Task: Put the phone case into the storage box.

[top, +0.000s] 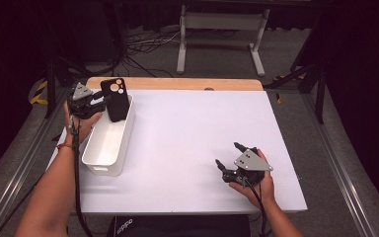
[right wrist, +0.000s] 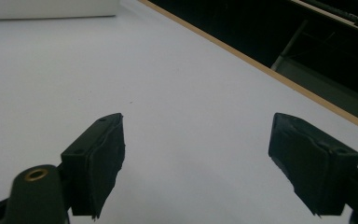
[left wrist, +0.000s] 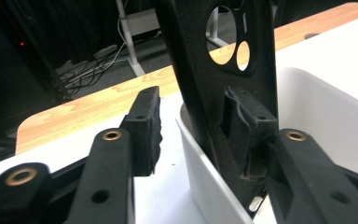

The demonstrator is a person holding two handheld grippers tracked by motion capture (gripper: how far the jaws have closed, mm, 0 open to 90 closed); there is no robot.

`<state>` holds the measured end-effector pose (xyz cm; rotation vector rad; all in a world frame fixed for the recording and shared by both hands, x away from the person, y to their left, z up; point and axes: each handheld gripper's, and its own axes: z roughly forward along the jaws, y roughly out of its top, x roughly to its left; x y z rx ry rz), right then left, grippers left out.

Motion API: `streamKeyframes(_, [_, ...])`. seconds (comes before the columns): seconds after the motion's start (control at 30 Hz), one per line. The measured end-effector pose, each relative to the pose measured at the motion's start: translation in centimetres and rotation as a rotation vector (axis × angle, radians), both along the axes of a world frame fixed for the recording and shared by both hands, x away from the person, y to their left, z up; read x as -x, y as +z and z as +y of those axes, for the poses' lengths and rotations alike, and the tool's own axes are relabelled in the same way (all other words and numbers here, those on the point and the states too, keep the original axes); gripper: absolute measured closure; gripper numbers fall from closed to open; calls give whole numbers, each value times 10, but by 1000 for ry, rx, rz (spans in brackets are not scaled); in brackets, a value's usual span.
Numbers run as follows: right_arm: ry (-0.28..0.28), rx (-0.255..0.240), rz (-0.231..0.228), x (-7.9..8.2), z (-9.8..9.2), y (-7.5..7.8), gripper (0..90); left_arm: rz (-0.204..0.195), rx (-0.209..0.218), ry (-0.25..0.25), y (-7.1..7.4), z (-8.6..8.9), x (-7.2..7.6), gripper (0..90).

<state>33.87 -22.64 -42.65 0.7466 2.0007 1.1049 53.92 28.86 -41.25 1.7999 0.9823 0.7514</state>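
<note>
Phone case (top: 114, 98) stands upright in the white bin (top: 103, 145) between spread left jaws; right jaws spread, empty.

This looks like a lab or recording studio: around the white-topped table (top: 187, 148) hang black curtains (top: 360, 59), loose cables (top: 143, 47) trail over the grey carpet behind it, and a white equipment stand (top: 222, 29) rests beyond its far edge.
</note>
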Motion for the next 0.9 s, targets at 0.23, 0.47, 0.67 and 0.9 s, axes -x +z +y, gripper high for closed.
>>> streamKeyframes(0.23, [1,-4,-7,0,2,2,198,-14,25,14,4,7,6,510])
streamKeyframes(0.47, [9,1,-9,-3,3,2,203,-23,44,32,7,11,13,463])
streamKeyframes(0.67, [18,-4,-12,-5,3,2,204,-38,47,23,15,11,21,454])
streamKeyframes(0.9, [33,-7,-11,-6,5,2,203,-70,49,7,25,6,33,396])
